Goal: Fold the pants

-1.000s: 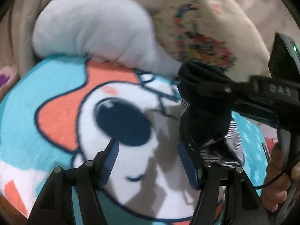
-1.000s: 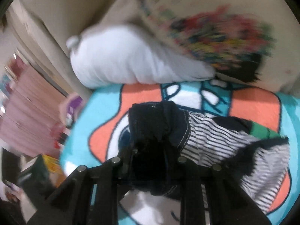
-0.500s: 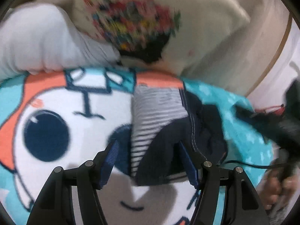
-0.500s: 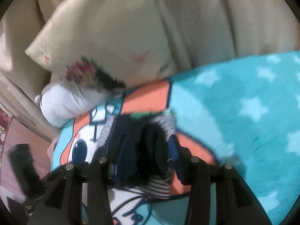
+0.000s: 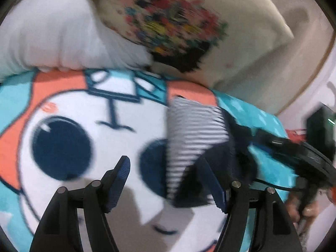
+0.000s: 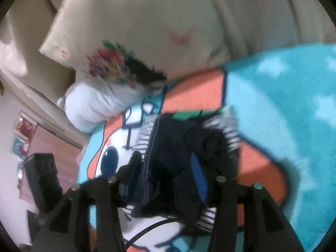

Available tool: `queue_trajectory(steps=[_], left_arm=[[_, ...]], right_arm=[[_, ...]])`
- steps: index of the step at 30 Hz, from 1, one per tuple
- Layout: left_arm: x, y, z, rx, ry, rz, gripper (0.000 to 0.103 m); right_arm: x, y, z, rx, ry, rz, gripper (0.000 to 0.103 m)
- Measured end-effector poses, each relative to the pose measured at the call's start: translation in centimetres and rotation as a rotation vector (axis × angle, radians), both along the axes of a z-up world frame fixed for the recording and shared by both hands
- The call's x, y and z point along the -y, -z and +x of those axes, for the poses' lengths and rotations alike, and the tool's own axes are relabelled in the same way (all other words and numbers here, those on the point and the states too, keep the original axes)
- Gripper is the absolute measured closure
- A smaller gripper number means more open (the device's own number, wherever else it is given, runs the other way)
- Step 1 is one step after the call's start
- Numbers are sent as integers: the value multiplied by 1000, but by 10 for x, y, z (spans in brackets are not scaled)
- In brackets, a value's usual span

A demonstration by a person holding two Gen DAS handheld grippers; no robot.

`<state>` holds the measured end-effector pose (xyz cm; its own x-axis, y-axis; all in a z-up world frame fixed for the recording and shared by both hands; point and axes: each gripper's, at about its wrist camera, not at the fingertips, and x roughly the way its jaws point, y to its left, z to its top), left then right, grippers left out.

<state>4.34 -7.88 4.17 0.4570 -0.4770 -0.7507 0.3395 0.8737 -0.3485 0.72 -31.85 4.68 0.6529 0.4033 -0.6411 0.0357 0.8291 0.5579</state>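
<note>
The pants point(image 5: 195, 138) are small, dark navy with a black-and-white striped side, lying bunched on a cartoon blanket point(image 5: 73, 109). My left gripper point(image 5: 168, 180) is open and empty, its right finger at the pants' near edge. In the right wrist view the pants point(image 6: 168, 147) sit folded between the blue pads point(image 6: 198, 172) of my right gripper point(image 6: 166, 174), which stands open around the dark cloth. The right gripper also shows in the left wrist view point(image 5: 294, 153), at the pants' right side, held by a hand.
A white pillow point(image 5: 52, 33) and a cream pillow with a flower print point(image 5: 178, 25) lie at the blanket's far edge. A beige headboard point(image 6: 252, 10) stands behind them. The teal starred part of the blanket point(image 6: 283, 96) spreads to the right.
The right gripper brought the lifted pants down onto the blanket and opened its jaws. The left gripper swung right, stayed open, and now faces the pants.
</note>
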Motion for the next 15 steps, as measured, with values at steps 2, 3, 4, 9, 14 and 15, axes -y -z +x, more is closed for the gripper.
queue_trajectory(steps=[2,3,4,9,14,15], left_arm=[[-8,-2,2,4,-11,-16,29],[-13,-3,0,5,-10,-41,29],[-16,-4,-3,7,-7,-53,29],[-30,3,-8,57,-47,80,29],[-78,7,-5,82,-158,140,29],[-86,6,-4,87,-173,145,29]], right_arm=[[4,-22,-17,73,64,-129,46],[7,-35,-27,110,105,-219,46],[10,-43,-33,127,132,-265,46],[73,-98,-70,199,386,-430,35],[173,-113,-101,101,647,-493,35],[204,-113,-113,53,716,-496,35]])
